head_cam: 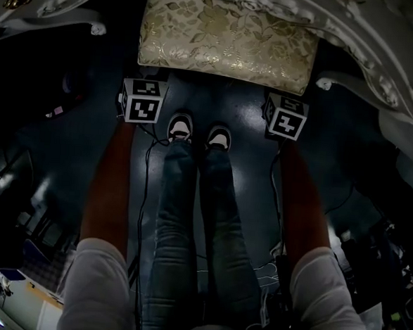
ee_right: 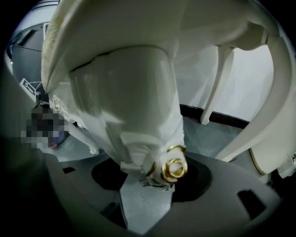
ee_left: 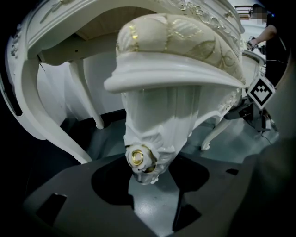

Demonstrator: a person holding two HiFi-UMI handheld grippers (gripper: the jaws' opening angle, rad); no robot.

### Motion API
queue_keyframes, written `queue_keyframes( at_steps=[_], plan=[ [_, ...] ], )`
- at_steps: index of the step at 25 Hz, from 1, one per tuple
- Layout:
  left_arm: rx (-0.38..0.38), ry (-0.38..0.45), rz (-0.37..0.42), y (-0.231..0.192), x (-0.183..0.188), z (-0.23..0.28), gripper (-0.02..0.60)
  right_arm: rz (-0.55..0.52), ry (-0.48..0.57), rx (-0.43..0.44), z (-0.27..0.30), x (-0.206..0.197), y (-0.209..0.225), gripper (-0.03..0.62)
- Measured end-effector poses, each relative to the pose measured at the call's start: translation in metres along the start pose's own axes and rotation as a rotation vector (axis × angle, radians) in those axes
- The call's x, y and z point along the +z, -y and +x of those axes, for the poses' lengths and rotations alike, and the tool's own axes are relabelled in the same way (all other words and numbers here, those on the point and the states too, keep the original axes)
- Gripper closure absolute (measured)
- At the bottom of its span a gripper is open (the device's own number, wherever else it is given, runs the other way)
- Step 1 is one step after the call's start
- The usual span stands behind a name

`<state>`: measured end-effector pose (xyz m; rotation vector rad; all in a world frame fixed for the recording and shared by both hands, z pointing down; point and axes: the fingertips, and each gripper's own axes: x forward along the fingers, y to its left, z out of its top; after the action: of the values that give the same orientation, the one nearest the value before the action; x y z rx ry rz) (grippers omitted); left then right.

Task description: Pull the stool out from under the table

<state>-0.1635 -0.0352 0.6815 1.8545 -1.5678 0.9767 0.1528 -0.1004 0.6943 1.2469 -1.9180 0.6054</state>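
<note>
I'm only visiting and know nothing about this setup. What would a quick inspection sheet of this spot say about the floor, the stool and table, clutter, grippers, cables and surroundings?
Surface: dark glossy floor, bare around the person's shoes.
Job's things: stool with a gold patterned cushion, its far edge under the white carved table.
Clutter: dim odds and ends at lower left, too dark to name.
Grippers: left gripper and right gripper each appear closed on a front corner of the stool, by a gold rosette.
Cables: thin black cables trail back beside the person's legs.
Surroundings: another person stands off to the side near the table; the rest is dark.
</note>
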Motion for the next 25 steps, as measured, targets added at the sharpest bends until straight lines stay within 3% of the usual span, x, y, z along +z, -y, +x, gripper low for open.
queue_keyframes(
  at_steps=[8, 17, 25],
  plan=[
    [0.008, -0.037, -0.016, 0.0021, -0.0034, -0.0006, 0.329, 0.001, -0.002, 0.014, 0.0018, 0.0034, 0.001, 0.336],
    [0.04, -0.021, -0.054, 0.0066, -0.0047, -0.0036, 0.33, -0.034, -0.002, 0.026, 0.0056, 0.0066, 0.0051, 0.336],
    [0.025, -0.025, -0.047, 0.0066, -0.0058, -0.0026, 0.329, -0.028, -0.006, 0.026, 0.0053, 0.0058, 0.004, 0.336]
  ],
)
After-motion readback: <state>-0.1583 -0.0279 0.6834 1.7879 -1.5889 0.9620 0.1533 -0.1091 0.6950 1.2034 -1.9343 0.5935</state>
